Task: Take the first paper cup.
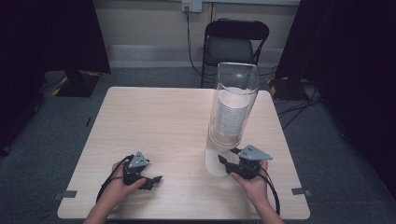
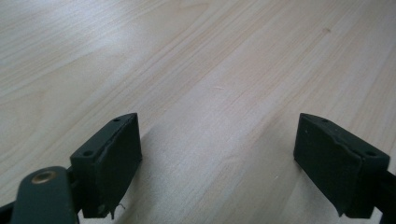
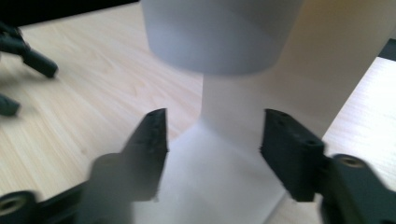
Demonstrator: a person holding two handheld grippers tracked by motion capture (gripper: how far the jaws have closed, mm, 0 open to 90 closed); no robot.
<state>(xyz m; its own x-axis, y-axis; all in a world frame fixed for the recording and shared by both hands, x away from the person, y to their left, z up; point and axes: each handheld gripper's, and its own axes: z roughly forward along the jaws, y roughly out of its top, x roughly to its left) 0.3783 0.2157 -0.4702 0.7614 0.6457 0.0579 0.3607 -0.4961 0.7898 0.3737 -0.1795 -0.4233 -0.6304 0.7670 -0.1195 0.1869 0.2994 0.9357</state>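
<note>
We hold the left gripper [image 1: 156,179] spread and empty low over the near left of the worktop [image 1: 163,121], and the right gripper [image 1: 223,164] spread around the white base of the cup dispenser [image 1: 232,112], which stands upright at the near right, with a chair [image 1: 235,42] behind.

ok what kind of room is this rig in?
Probably a lab or recording studio, not a home: a bare wooden table on grey carpet, black curtains at both sides, a lone folding chair and loose cables on the floor behind.
</note>
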